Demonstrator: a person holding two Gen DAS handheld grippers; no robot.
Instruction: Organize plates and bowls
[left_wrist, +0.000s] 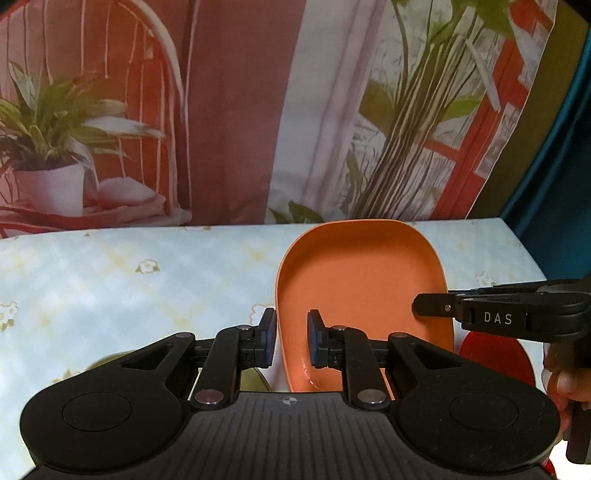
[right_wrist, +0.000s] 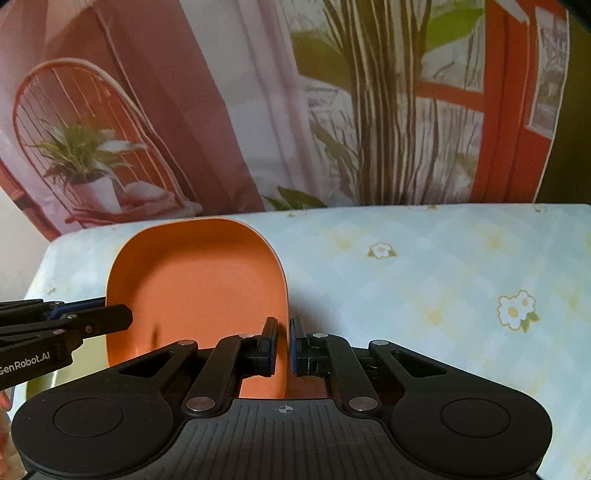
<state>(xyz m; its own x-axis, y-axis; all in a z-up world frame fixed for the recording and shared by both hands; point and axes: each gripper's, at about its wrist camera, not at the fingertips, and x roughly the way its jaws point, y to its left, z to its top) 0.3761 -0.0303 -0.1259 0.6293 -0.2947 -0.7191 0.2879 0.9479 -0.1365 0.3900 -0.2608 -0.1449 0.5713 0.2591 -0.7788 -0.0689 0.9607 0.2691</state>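
Observation:
An orange rounded-square plate (left_wrist: 360, 288) is held above the table between both grippers. My left gripper (left_wrist: 291, 341) straddles its left rim, with a gap still showing between the pads and the rim. My right gripper (right_wrist: 283, 345) is shut on the plate's right rim (right_wrist: 284, 295); it also shows in the left wrist view (left_wrist: 432, 308). The left gripper shows at the plate's left side in the right wrist view (right_wrist: 110, 319). A red plate (left_wrist: 495, 358) lies below at the right, and an olive-green dish (left_wrist: 255, 380) is partly hidden under my left gripper.
The table (right_wrist: 424, 280) has a pale blue and yellow floral cloth. A printed backdrop (left_wrist: 221, 110) of plants, a chair and a window hangs right behind its far edge. A hand (left_wrist: 565, 380) holds the right gripper.

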